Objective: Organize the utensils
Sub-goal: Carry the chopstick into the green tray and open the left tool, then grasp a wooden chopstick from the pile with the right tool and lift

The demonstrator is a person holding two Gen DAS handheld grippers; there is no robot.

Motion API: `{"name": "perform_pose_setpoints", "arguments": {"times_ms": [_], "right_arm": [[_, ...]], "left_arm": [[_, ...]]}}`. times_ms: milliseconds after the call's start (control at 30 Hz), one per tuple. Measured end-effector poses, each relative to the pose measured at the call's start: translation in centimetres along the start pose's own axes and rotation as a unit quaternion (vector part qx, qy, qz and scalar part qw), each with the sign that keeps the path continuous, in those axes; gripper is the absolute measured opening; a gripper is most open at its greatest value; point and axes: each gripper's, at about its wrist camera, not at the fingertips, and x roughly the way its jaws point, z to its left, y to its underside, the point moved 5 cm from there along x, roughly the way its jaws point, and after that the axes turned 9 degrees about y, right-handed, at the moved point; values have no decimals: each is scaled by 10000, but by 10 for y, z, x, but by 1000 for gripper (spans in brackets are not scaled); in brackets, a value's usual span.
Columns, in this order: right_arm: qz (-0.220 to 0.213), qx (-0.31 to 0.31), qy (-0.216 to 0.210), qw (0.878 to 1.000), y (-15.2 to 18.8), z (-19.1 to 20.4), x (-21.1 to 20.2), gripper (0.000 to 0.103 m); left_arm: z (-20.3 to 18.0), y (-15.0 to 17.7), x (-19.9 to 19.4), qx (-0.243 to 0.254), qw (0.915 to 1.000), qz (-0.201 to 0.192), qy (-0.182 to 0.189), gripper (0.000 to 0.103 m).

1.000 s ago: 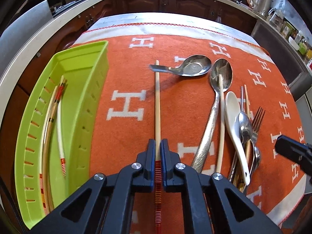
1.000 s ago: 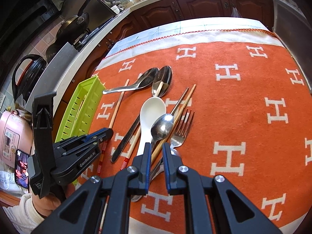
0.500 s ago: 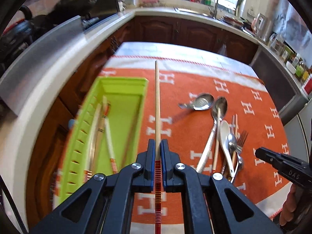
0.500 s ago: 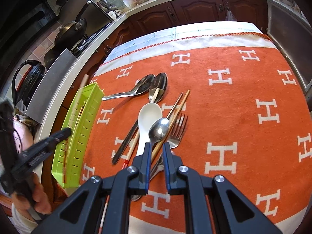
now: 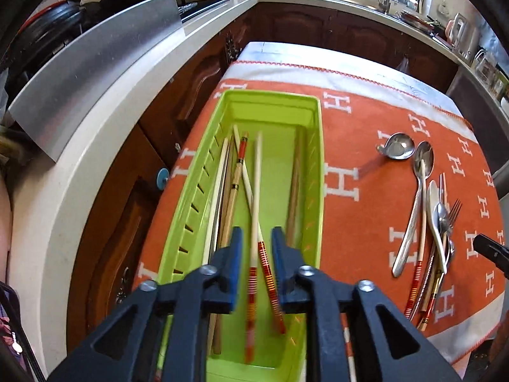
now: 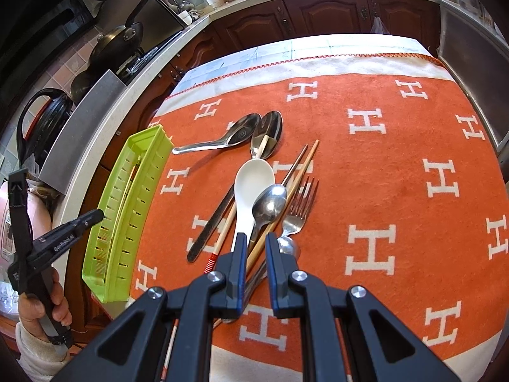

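My left gripper (image 5: 257, 234) hangs over the green tray (image 5: 319, 159) with its jaws opening. A pale chopstick with red bands (image 5: 256, 191) is blurred between them, touching neither pad and dropping into the tray. Several other chopsticks (image 5: 237, 172) lie in there. My right gripper (image 6: 255, 238) hovers a little apart over the utensil pile, gripping nothing. The pile holds a white ceramic spoon (image 6: 253, 187), a small metal spoon (image 6: 268, 202), a fork (image 6: 299, 213) and chopsticks (image 6: 299, 172). Two large metal spoons (image 6: 241, 129) lie farther back.
An orange cloth with white H marks (image 6: 397, 191) covers the table. The tray (image 6: 127, 222) sits along its left edge. Beyond a gap stands a counter with a steel panel (image 5: 95, 60) and pans. A hand (image 6: 47, 305) holds the left gripper (image 6: 95, 215).
The left gripper carried the chopstick up and left, from the cloth to over the tray, then parted its jaws and let it go. The right gripper stayed put.
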Motion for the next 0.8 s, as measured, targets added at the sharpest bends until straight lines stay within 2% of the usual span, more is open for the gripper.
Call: {"name": "perform_pose_setpoints", "arguments": {"times_ms": [133, 400, 800], "right_arm": [[41, -20, 36, 10000, 1, 2, 2, 12], [191, -199, -64, 9996, 5, 20, 11, 12], [846, 122, -385, 9956, 5, 38, 52, 12]], "left_arm": [[-2, 2, -2, 112, 9999, -60, -30, 25], [-16, -6, -14, 218, 9994, -225, 159, 25], [-41, -6, -21, 363, 9967, -300, 658, 26]]}}
